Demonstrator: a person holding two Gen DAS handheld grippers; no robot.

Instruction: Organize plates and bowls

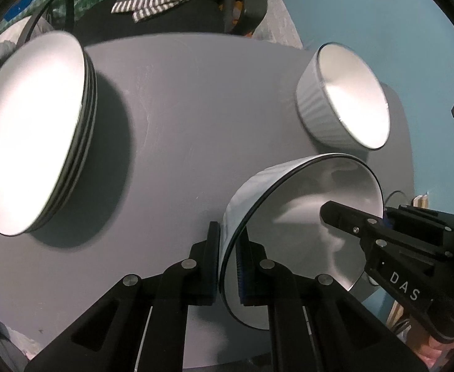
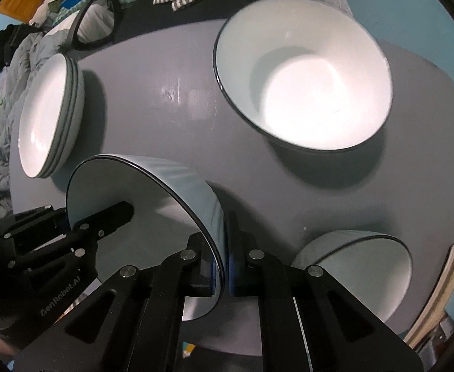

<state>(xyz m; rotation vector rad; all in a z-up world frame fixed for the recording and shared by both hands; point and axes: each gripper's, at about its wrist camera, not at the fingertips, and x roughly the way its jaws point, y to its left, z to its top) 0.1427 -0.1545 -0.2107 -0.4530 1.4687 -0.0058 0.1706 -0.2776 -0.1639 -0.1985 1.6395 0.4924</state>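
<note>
A white bowl with a dark rim (image 1: 304, 217) (image 2: 152, 214) is tilted above the grey table (image 1: 180, 108) (image 2: 171, 114), and both grippers hold it. My left gripper (image 1: 228, 263) is shut on its near rim, one finger inside and one outside. From the right, my right gripper (image 1: 379, 217) clamps the opposite rim. In the right wrist view the right gripper (image 2: 224, 263) pinches the rim, with the left gripper (image 2: 72, 217) across from it. A stack of white plates (image 1: 31, 130) (image 2: 50, 114) sits at the table's left. A larger bowl (image 1: 351, 96) (image 2: 304, 77) stands at the far right.
Another dark-rimmed bowl (image 2: 360, 269) rests at the near right of the table. A black chair back (image 2: 96, 15) and a striped cloth (image 1: 152, 3) lie beyond the far edge. Stacked papers (image 2: 444, 279) stand past the table's right edge, against a blue background.
</note>
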